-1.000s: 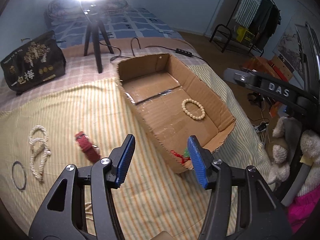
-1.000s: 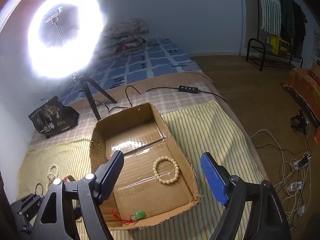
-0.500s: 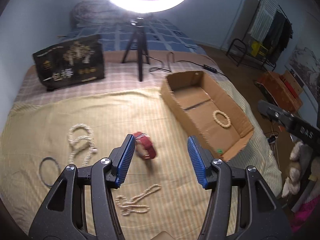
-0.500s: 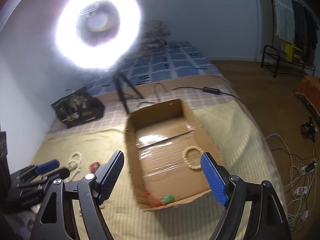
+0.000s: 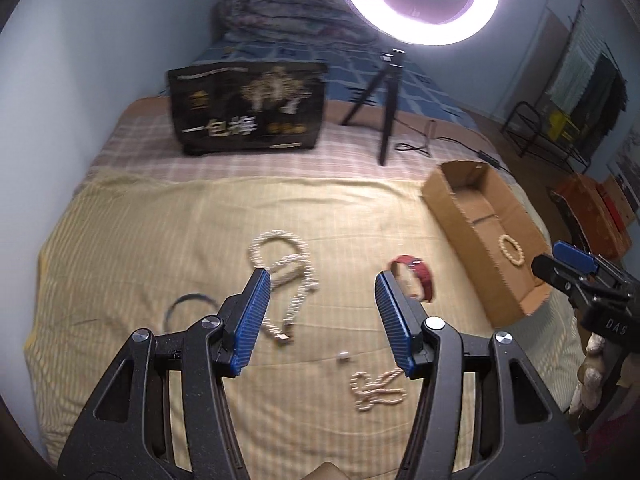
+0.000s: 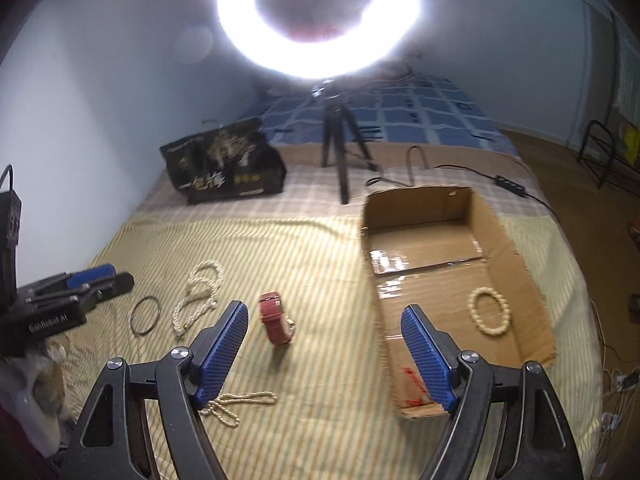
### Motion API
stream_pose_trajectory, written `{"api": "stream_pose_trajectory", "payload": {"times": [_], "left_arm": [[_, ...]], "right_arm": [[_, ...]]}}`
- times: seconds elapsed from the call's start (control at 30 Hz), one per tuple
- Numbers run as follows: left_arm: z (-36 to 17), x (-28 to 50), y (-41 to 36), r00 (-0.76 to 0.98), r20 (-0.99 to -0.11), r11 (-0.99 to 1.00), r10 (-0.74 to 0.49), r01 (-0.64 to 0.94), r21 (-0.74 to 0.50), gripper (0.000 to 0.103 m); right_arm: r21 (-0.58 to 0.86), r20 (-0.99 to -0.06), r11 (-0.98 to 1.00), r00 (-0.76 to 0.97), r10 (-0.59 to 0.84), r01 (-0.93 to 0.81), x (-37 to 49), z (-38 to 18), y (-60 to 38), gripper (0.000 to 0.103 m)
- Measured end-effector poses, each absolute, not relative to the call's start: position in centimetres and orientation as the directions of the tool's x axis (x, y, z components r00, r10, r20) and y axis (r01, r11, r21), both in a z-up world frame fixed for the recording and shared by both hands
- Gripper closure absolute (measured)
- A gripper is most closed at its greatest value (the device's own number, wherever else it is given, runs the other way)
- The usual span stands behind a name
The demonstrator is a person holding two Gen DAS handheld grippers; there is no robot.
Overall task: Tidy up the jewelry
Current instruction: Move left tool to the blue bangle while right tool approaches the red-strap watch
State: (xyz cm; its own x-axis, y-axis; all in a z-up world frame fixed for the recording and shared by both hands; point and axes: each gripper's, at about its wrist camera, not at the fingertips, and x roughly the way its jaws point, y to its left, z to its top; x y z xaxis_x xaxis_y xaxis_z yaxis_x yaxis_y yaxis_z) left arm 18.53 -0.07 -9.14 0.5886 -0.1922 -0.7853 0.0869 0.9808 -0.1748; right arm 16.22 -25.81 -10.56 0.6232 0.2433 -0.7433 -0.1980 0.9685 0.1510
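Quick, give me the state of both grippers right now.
Left gripper: open, blue-padded fingers spread, holding nothing.
Right gripper: open, holding nothing.

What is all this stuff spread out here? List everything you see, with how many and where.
cardboard box: 1, brown, open, right side of bed
bead bracelet: 1, cream, inside box
red-corded charm: 1, red cord, box's near end
watch: 1, red strap, on striped cover
long pearl necklace: 1, white, left of watch
short pearl strand: 1, white, nearest
thin ring: 1, dark, far left
black bag: 1, gold print, behind
ring light: 1, lit, on tripod
left hand-held gripper: open, empty
right hand-held gripper: open, empty
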Motion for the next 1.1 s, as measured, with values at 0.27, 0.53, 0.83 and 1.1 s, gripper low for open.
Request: {"api": "stream_pose_trajectory", "payload": {"times": [0.27, 0.53, 0.83, 1.1], "left_arm": [[-10.1, 18.1, 4.8, 0.579, -0.803, 0.985, -0.142, 0.002, -0.173, 0.047], [-11.9, 18.3, 8.5, 0.539, -0.837, 0.986, -0.091, -0.069, -0.151, 0.047], [-15.1, 19.0, 12.0, 0.457, -0.886, 0.974, -0.078, -0.154, -0.165, 0.047], [-18.8, 19.9, 13.4, 0.361, -0.928, 0.961, -0.088, -0.214, -0.174, 0.063]], "right_arm": [[0.129, -0.774, 0.963, 0.583, 0.247, -0.235, 17.1, -12.2, -22.9, 0.022], [0.114, -0.800, 0.963, 0.553, 0.235, -0.244, 18.2, -13.7, -21.4, 0.022], [0.105, -0.828, 0.964, 0.516, 0.222, -0.246, 19.4, -15.4, -20.4, 0.022], [0.091, -0.841, 0.960, 0.495, 0.216, -0.264, 19.7, -16.6, -19.1, 0.023]]}}
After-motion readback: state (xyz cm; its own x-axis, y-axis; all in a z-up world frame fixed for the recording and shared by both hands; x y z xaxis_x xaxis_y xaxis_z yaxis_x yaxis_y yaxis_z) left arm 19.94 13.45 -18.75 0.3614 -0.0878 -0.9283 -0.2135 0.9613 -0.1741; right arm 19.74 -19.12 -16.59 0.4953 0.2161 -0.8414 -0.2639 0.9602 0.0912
